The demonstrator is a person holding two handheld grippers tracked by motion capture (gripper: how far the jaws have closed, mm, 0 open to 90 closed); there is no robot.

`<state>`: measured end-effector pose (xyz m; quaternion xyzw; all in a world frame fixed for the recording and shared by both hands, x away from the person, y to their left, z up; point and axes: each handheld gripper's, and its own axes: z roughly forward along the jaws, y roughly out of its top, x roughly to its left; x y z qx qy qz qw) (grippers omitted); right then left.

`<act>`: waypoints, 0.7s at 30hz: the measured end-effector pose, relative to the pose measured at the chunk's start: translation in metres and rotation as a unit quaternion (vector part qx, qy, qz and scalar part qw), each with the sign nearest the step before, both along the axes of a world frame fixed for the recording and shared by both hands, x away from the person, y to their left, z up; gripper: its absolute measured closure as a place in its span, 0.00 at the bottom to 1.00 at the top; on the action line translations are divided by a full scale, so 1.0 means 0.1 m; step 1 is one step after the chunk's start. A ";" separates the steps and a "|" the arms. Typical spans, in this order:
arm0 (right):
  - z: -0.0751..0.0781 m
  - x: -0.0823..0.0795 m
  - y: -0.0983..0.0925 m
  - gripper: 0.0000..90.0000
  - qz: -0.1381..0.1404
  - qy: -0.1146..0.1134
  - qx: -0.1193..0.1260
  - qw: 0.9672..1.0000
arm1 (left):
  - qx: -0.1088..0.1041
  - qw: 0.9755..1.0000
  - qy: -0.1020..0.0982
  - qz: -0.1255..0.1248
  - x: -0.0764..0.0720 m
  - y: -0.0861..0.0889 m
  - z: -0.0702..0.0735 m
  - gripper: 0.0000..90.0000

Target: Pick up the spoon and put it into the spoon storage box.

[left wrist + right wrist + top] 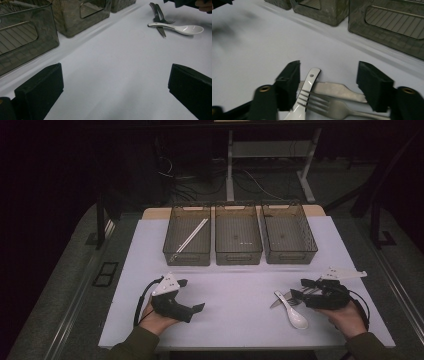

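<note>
While chopsticks (pixel 191 235) lie binned, right gripper (pixel 329 82), half-closed and gripping nothing, straddles fork (pixel 329 105), knife (pixel 337 90) and spoon (pixel 308 85); left gripper (pixel 115 85) idles open.

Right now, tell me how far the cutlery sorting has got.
Done: a pair of white chopsticks lies in the left bin; the middle bin and right bin look empty.

In hand: the right gripper straddles the white spoon, fork and knife, pads not yet pressing.

Left: all three pieces are on the table. The left gripper waits open.
</note>
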<state>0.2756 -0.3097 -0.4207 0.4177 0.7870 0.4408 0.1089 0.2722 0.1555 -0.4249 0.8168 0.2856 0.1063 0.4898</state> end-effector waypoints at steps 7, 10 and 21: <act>-0.06 0.20 0.17 0.78 0.022 0.022 -0.018 0.999 | 0.011 1.000 0.001 -0.003 0.00 -0.02 -0.01 0.00; -0.10 0.27 0.25 0.86 0.032 0.031 -0.032 0.999 | 0.007 1.000 0.002 -0.006 -0.01 -0.04 -0.01 0.00; -0.22 0.39 0.38 0.99 0.041 0.064 -0.063 0.995 | 0.005 1.000 0.007 -0.016 0.00 -0.04 -0.03 0.00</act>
